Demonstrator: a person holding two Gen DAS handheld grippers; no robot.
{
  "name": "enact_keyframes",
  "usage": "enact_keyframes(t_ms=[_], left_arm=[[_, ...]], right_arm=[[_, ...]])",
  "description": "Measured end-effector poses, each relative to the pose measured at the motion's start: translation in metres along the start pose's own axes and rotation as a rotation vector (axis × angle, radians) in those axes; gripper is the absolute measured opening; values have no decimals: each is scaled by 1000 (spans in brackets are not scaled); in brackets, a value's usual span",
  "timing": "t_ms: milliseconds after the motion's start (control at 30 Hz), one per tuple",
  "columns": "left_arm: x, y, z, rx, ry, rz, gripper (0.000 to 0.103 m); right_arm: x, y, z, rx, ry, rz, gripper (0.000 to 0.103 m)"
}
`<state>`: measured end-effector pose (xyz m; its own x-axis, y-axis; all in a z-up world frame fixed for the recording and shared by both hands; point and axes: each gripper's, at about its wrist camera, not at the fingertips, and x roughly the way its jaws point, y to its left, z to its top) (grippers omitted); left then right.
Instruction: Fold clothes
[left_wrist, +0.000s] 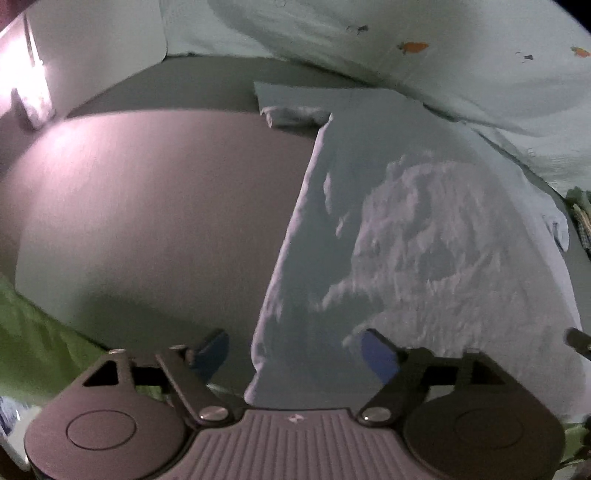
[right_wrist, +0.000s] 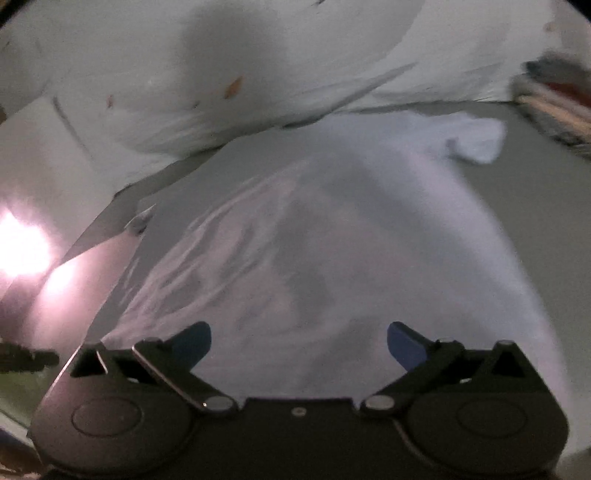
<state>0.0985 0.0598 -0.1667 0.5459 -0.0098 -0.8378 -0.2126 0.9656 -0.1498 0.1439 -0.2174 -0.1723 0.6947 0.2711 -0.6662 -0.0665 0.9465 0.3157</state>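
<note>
A pale blue T-shirt (left_wrist: 424, 229) with a large whitish print lies flat on a grey surface (left_wrist: 147, 221), its left side folded to a straight edge. One sleeve shows at the far end (left_wrist: 295, 110). My left gripper (left_wrist: 295, 350) is open and empty, just above the shirt's near left corner. In the right wrist view the same shirt (right_wrist: 351, 240) spreads ahead, with a bunched sleeve (right_wrist: 476, 140) at the far right. My right gripper (right_wrist: 299, 343) is open and empty over the shirt's near hem.
A light bedsheet or pillow with small orange prints (left_wrist: 406, 48) lies beyond the shirt, also in the right wrist view (right_wrist: 221, 74). Green cloth (left_wrist: 33, 339) lies at the near left. A stack of folded fabrics (right_wrist: 554, 99) sits far right. Bright glare (right_wrist: 22, 243) at left.
</note>
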Motion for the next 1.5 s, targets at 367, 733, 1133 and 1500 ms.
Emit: enact_keyframes(t_ms=[367, 733, 1133, 1500], left_arm=[[56, 57, 75, 3, 78, -153, 90], [139, 133, 186, -104, 152, -378, 90], [199, 137, 293, -116, 95, -428, 90], [213, 183, 296, -213, 104, -398, 91]], right_arm=[[61, 108, -4, -134, 65, -144, 101], [135, 228, 1, -152, 58, -300, 56], [198, 330, 34, -396, -13, -392, 40], [325, 391, 77, -976, 51, -374, 39]])
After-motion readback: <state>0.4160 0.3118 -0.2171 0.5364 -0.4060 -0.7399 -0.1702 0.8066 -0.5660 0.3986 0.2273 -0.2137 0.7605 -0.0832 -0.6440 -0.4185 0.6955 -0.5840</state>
